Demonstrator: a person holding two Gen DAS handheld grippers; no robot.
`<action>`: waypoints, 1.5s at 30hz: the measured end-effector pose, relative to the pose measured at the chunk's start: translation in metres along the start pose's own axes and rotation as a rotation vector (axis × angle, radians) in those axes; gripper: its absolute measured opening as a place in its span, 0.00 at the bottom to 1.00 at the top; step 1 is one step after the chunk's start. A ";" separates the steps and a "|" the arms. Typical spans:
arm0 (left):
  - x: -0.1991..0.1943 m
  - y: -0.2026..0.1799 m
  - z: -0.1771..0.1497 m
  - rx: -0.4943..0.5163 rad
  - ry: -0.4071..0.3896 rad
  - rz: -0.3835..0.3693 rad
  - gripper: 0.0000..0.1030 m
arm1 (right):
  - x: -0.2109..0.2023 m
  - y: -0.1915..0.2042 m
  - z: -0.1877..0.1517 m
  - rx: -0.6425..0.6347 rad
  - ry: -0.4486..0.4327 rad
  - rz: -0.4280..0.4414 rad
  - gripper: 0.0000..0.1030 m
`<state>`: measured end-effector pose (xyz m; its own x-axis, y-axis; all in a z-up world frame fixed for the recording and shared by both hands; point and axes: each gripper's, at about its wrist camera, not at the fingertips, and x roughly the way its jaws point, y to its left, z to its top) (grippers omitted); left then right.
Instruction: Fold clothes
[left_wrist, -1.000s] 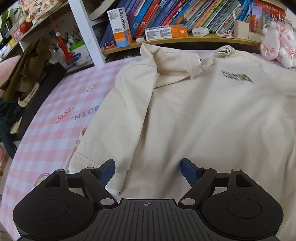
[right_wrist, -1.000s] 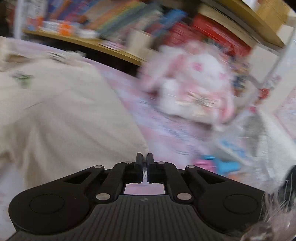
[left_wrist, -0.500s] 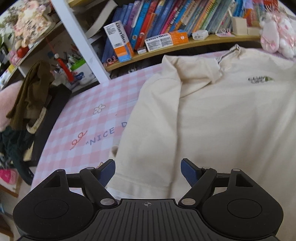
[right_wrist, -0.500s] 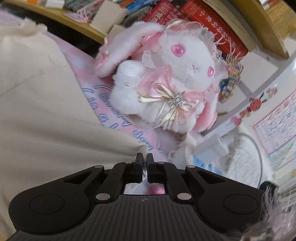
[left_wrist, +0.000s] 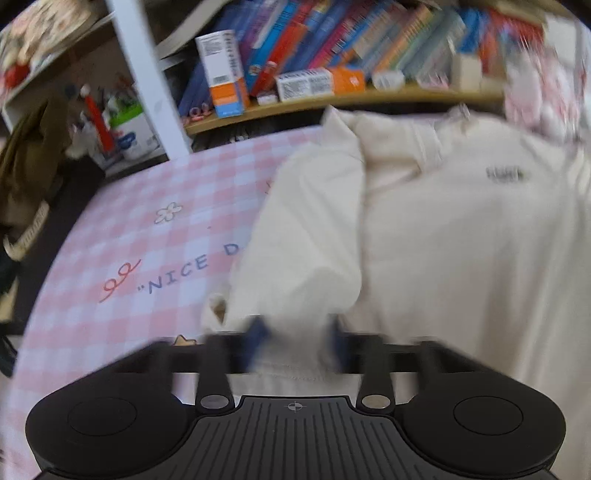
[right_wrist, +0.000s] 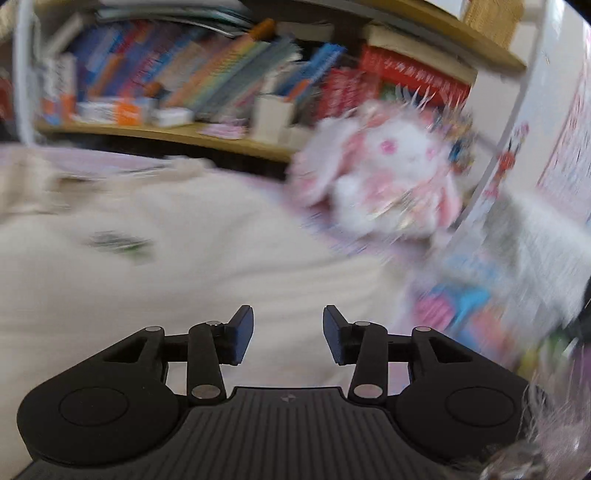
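right now the cream sweatshirt (left_wrist: 443, 258) lies spread on the pink checked cloth (left_wrist: 147, 236), its sleeve folded inward. the left claw (left_wrist: 295, 341) is blurred, fingers part closed around the sleeve cuff, grip uncertain. the right claw (right_wrist: 288, 334) stands wide apart, holding nothing, above the sweatshirt's body near a plush rabbit (right_wrist: 388, 177).

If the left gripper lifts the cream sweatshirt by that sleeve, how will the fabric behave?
The cream sweatshirt will probably drape limply: its sleeve already lies folded and creased. Only the pinched part near the left gripper would likely rise, the body dragging across the checked cloth.
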<state>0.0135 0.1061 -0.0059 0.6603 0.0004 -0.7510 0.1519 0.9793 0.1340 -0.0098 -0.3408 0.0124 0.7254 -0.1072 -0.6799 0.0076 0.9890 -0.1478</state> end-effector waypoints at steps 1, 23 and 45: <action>0.000 0.010 0.003 -0.030 -0.010 -0.043 0.06 | -0.014 0.014 -0.009 0.032 0.019 0.024 0.40; 0.088 0.207 0.141 -0.074 -0.126 0.113 0.00 | -0.091 0.135 -0.096 0.164 0.263 -0.221 0.40; 0.097 0.222 0.068 -0.074 -0.084 -0.055 0.67 | -0.095 0.134 -0.098 0.148 0.322 -0.257 0.43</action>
<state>0.1612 0.3093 -0.0048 0.7124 -0.0680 -0.6985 0.1373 0.9896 0.0437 -0.1448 -0.2079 -0.0129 0.4358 -0.3552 -0.8270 0.2759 0.9273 -0.2529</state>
